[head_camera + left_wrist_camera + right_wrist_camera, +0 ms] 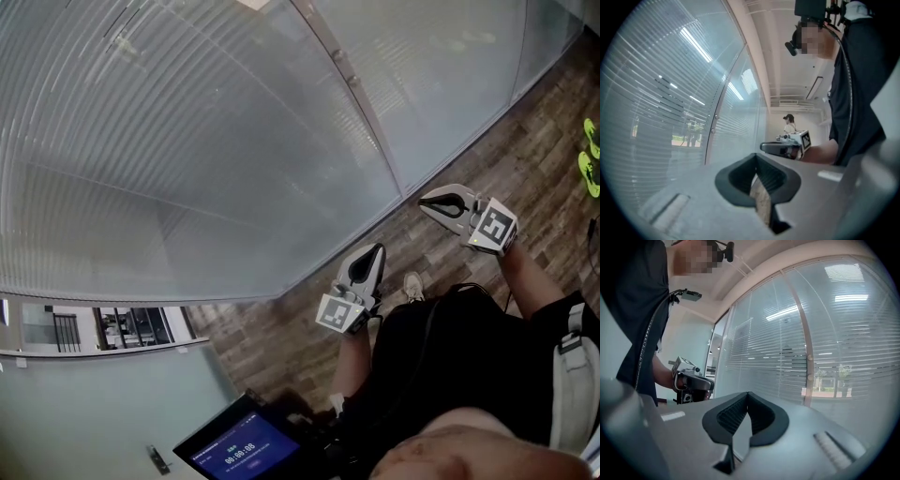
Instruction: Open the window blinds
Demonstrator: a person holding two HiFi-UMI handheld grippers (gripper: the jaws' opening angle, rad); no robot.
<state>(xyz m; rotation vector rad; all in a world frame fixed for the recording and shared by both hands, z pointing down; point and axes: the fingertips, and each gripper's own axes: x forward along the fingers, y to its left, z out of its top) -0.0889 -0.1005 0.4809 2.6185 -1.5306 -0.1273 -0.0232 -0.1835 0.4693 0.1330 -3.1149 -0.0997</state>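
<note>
A brown wood-plank floor [525, 159] runs along the foot of a tall glass wall, and the white horizontal-slat window blinds [187, 141] hang the full height of that wall. They meet the floor's edge just ahead of both grippers. The slats lie in close, even lines. In the gripper views, ceiling lights reflect on the panes, and greenery and daylight show faintly between the slats. A slim brownish upright post [361, 103] with small round fittings divides one pane from the next. The left gripper [378, 249] is held over the floor near the wall's base. Its grey jaws are brought together at the tips, with only floor showing in the slit behind them and nothing gripped. The right gripper [433, 201] is a little nearer the glass, and its jaws are likewise closed on nothing. Neither gripper touches the blinds. At the floor's near edge, beside the person in a black shirt, a dark tablet with a blue screen [239, 450] shows white figures. A pair of neon-yellow shoes [589, 159] lies at the floor's right edge. Down the pale corridor, in the left gripper view, a distant person in a cap [789, 123] stands by the wall.
</note>
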